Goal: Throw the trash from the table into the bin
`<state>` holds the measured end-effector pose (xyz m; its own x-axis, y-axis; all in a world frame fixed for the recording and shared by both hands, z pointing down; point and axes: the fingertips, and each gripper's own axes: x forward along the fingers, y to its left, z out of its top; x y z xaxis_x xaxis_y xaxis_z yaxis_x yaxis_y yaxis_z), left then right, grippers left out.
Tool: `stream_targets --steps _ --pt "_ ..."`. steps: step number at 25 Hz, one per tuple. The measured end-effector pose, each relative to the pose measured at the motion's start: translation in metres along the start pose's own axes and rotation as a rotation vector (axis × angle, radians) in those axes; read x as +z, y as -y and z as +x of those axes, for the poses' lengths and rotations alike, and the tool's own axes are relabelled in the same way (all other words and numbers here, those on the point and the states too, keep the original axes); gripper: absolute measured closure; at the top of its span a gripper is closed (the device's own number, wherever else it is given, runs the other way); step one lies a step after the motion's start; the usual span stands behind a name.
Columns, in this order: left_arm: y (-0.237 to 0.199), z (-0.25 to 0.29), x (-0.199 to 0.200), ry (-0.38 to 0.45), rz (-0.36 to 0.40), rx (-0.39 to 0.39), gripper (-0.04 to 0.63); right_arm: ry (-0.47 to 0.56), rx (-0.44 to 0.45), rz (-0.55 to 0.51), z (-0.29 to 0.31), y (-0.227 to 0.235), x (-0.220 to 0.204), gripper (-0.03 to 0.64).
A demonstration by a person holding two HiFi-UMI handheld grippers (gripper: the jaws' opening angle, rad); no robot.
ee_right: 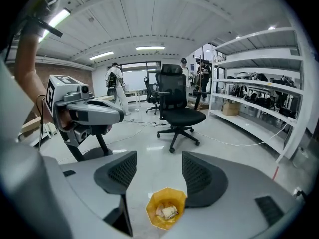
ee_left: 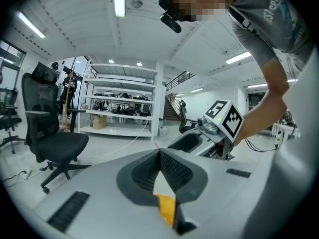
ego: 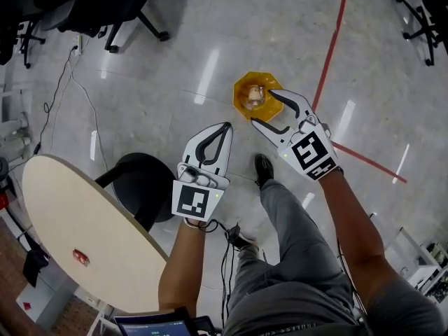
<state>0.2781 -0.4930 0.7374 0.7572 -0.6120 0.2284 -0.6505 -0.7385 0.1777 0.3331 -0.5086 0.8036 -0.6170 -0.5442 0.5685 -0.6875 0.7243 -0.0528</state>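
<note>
Right claw (ego: 262, 108) is held over the yellow bin (ego: 239, 92), jaws spread wide, nothing between the pads. In the right gripper view the bin is seen on the floor straight below the gap, framed by both jaws. Trash (ee_right: 167, 212) is seen lying inside the bin: pale crumpled pieces, kind not readable.

Left claw (ego: 226, 129) is held beside the right one, nearer the person. Its jaws are pressed together at the tips and nothing is pinched. In its own view only a slice of the bin's yellow is seen through the gap behind the tips. The two claws are kept apart, not touching.

Bin is set on the grey floor (ego: 175, 61), near a red tape line (ego: 336, 40) and well apart from the bench (ego: 63, 208). The round pale bench is seen at lower left of the head view. One small red item (ego: 80, 257) is seen lying on it, near its lower edge. A black stool (ego: 143, 177) is placed just beside the bench. A black office chair (ego: 105, 5) is parked at top left.
</note>
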Motion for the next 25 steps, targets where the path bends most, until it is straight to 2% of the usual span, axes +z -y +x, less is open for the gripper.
stream_targets --steps 7,12,20,25 --pt "0.021 -0.066 0.057 0.042 0.004 0.039 0.563 0.045 0.020 -0.036 -0.031 -0.047 0.062 0.347" --pt "0.028 -0.125 0.109 0.086 0.016 0.090 0.563 0.081 0.072 -0.060 -0.058 -0.107 0.117 0.347" --pt "0.041 -0.240 0.195 0.177 0.060 0.225 0.563 0.215 0.148 -0.096 -0.106 -0.215 0.226 0.347" --pt "0.055 -0.324 0.241 0.222 0.104 0.317 0.563 0.247 0.214 -0.159 -0.141 -0.284 0.278 0.348"
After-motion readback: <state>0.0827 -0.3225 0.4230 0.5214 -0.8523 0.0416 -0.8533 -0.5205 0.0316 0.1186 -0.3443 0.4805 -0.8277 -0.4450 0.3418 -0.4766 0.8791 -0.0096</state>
